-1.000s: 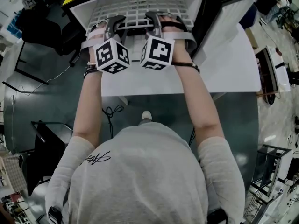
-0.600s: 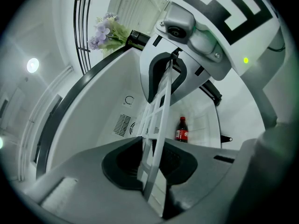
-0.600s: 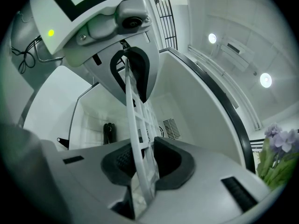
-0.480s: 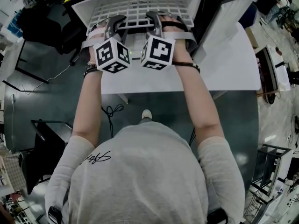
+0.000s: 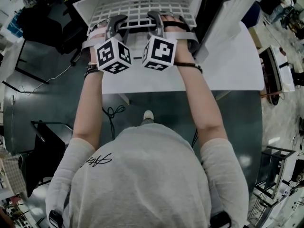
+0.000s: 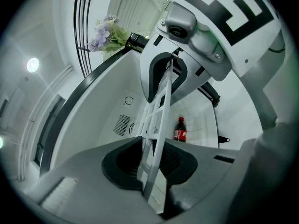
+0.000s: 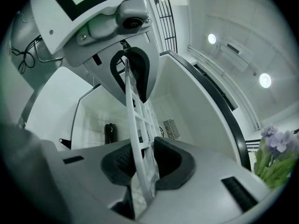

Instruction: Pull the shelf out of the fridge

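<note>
The left claw and right claw both clamp the one white shelf.

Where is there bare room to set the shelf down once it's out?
Bare table lies right of the right forearm, bordered by the open door; a narrower strip shows between the forearms. It is crowded at the fridge mouth, where the left gripper and right gripper clamp the shelf.
</note>
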The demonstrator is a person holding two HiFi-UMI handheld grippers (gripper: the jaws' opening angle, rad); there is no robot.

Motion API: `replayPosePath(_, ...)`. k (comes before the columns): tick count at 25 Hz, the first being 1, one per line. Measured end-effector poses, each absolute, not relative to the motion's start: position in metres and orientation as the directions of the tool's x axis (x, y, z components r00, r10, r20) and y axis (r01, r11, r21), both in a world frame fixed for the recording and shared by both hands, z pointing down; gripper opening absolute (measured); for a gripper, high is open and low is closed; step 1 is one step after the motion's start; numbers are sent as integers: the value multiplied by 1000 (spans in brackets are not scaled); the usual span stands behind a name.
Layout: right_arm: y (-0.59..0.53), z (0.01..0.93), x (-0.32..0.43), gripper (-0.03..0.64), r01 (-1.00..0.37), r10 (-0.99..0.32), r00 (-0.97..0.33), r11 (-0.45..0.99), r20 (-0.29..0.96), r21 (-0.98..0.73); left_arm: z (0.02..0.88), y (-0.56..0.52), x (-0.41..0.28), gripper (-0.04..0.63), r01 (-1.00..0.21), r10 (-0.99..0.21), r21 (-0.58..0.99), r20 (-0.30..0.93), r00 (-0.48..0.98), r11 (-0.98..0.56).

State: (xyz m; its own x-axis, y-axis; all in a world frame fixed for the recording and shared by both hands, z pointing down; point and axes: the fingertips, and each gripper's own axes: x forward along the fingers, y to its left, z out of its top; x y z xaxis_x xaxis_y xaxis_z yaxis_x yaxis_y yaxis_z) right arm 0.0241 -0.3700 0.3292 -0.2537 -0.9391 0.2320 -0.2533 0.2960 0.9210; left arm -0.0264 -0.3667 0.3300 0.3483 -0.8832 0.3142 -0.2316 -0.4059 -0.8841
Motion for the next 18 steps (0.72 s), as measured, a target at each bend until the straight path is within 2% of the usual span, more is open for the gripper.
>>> replayPosePath(18,-358,329,22,61,-252,-940,-253,292,229,923,331,-354,-29,63,-233,-883,-882,318,345,-409)
